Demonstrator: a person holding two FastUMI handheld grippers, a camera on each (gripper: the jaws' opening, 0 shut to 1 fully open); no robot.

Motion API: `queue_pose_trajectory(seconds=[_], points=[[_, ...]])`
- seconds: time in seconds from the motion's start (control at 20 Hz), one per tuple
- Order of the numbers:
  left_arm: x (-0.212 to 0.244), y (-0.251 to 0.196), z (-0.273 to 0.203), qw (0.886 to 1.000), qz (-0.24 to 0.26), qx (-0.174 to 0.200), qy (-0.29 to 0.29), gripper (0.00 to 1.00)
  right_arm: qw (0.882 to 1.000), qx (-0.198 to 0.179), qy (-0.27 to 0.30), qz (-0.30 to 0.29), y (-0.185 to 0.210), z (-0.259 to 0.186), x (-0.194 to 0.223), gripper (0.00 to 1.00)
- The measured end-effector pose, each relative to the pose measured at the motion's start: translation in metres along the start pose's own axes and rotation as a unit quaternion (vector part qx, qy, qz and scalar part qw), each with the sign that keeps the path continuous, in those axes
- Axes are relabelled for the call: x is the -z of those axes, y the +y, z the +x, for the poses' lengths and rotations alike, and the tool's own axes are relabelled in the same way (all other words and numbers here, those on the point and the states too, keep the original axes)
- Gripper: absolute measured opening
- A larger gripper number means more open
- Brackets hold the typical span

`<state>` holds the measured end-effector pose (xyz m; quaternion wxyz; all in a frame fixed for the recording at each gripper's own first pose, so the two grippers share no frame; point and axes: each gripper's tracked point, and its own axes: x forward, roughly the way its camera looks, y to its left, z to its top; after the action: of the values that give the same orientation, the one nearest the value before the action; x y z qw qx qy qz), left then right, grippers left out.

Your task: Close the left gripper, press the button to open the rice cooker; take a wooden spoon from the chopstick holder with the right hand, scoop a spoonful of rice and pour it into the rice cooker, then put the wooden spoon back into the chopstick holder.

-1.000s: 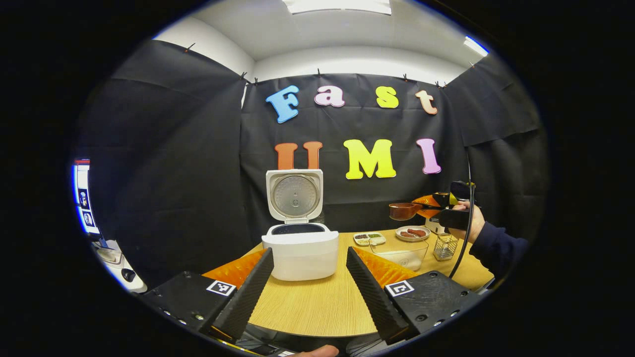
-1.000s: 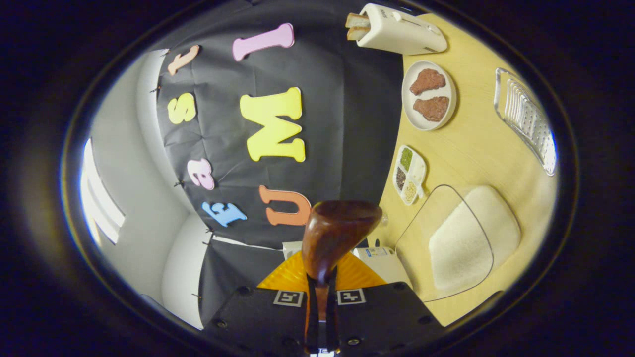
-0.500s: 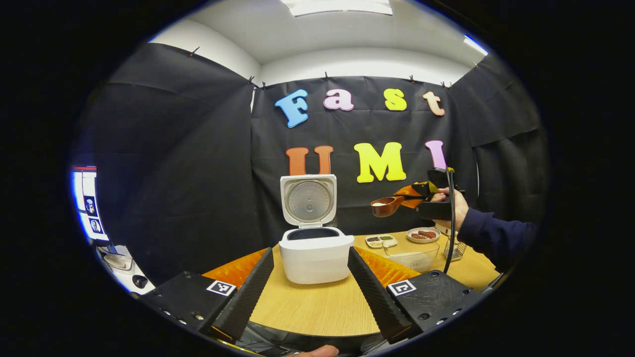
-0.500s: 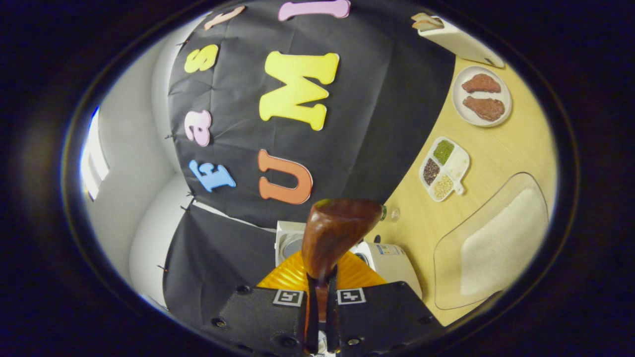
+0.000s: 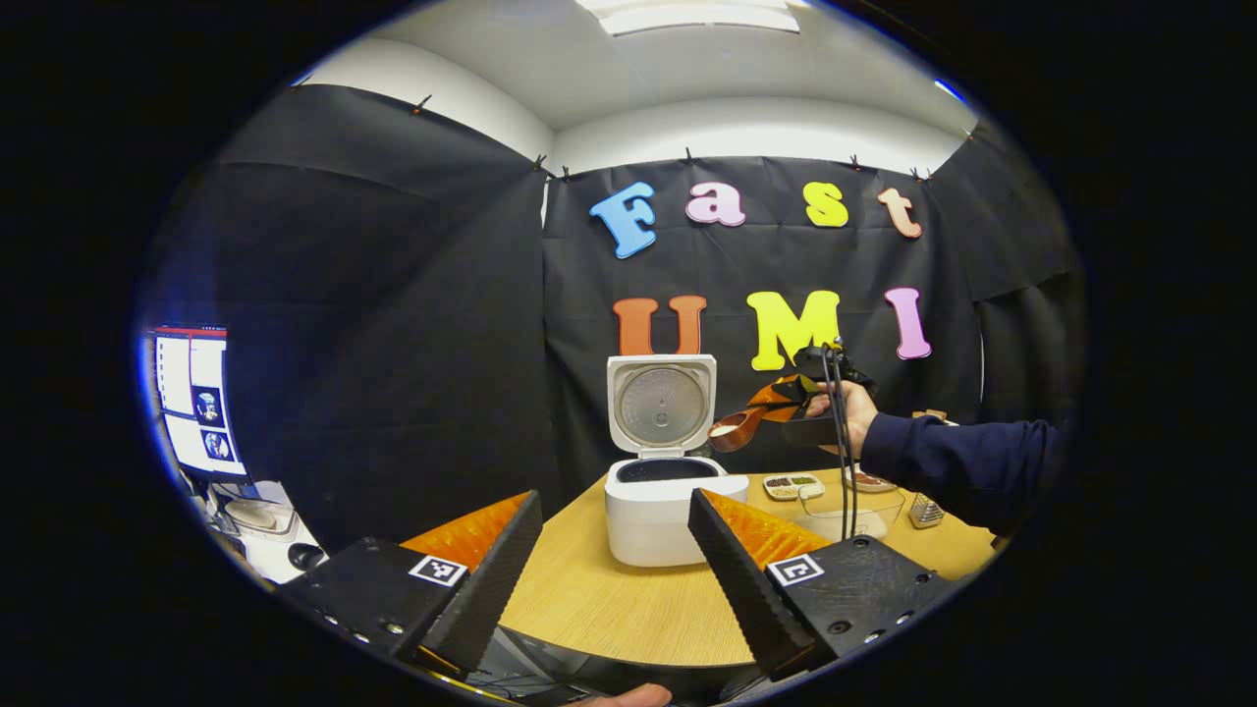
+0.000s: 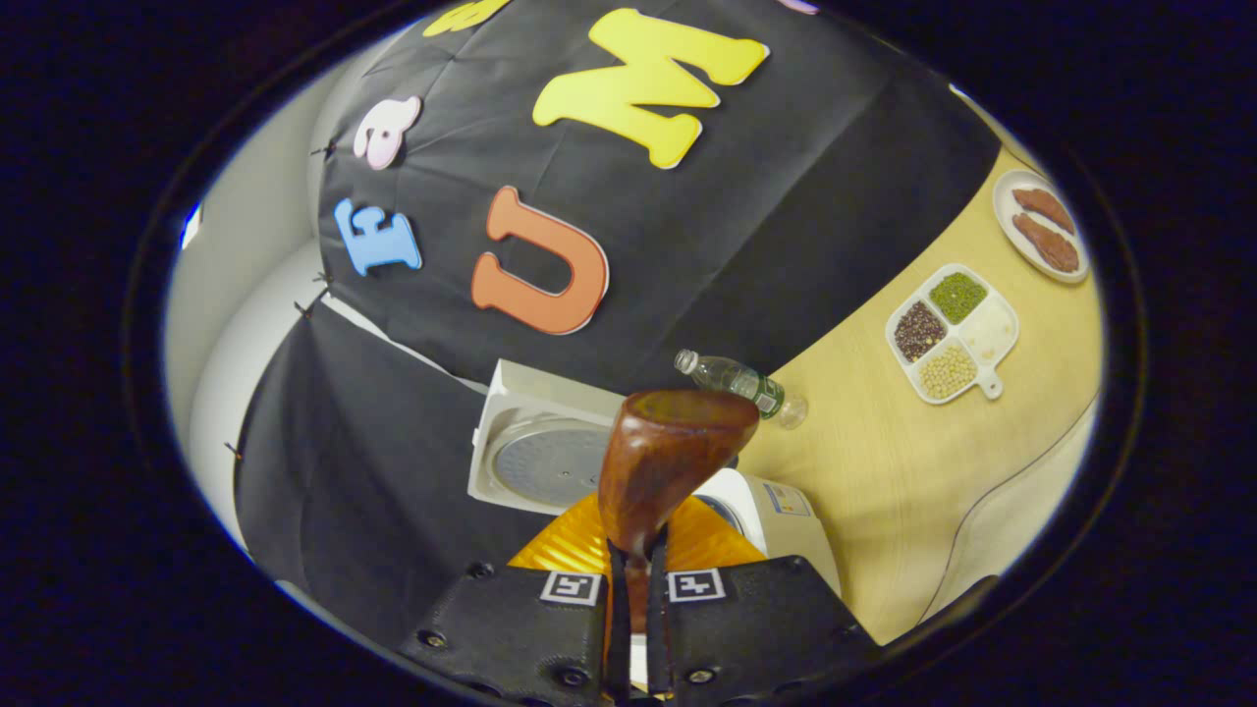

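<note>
Fingers of the right gripper (image 6: 636, 628) clamp the wooden spoon (image 5: 738, 428), loaded with rice, just beside the open rice cooker (image 5: 664, 491) on the table (image 5: 609, 599). Left gripper (image 5: 614, 565) fingers stand wide, holding nothing. Remaining: pour, return spoon to holder.

left gripper (image 5: 614, 550): two long wedge-shaped fingers with finely ribbed inner faces; each rises from a matte block body
left gripper blocks: a square white-and-black marker tag on top of each; small round screws along the outer edges; ridged panels behind the fingers
right gripper (image 6: 634, 589): two flat textured plates side by side, a square marker tag on each, screws near the lower corners
right gripper, far off (image 5: 810, 398): dark compact body with a ridged panel; two thin dark cables (image 5: 843, 462) hang down
sleeve (image 5: 948, 462): long, dark navy, to the wrist
</note>
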<state>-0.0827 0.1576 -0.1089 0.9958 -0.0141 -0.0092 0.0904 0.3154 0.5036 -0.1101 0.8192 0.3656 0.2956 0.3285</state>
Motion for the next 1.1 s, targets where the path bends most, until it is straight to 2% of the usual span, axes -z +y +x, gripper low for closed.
queue_pose_trajectory(seconds=[0.15, 0.35, 0.5, 0.65, 0.8, 0.9, 1.05, 1.1], points=[[-0.001, 0.011, -0.002, 1.000, 0.000, -0.012, -0.003, 0.95, 0.998, 0.017, 0.002, -0.065, 0.014, 0.022, 0.011, 0.11], [0.003, 0.019, -0.005, 1.000, -0.002, -0.022, 0.004, 0.95, 0.985, 0.054, -0.007, -0.162, 0.021, 0.041, 0.019, 0.12], [0.002, 0.029, -0.004, 1.000, -0.001, -0.031, 0.005, 0.96, 0.972, 0.069, -0.014, -0.226, 0.026, 0.048, 0.025, 0.12], [0.003, 0.033, -0.003, 0.999, -0.002, -0.036, 0.003, 0.95, 0.951, 0.098, -0.023, -0.292, 0.023, 0.052, 0.033, 0.12], [0.005, 0.037, -0.005, 0.999, -0.004, -0.041, 0.005, 0.96, 0.923, 0.109, -0.024, -0.369, 0.025, 0.056, 0.042, 0.12], [0.008, 0.039, -0.004, 0.999, -0.005, -0.043, 0.007, 0.95, 0.896, 0.106, -0.031, -0.430, 0.031, 0.057, 0.046, 0.12], [0.011, 0.041, -0.002, 0.999, -0.010, -0.046, 0.012, 0.95, 0.850, 0.104, -0.044, -0.515, 0.047, 0.056, 0.060, 0.12], [0.012, 0.040, -0.002, 0.999, -0.011, -0.046, 0.012, 0.96, 0.838, 0.101, -0.046, -0.534, 0.049, 0.056, 0.065, 0.12]])
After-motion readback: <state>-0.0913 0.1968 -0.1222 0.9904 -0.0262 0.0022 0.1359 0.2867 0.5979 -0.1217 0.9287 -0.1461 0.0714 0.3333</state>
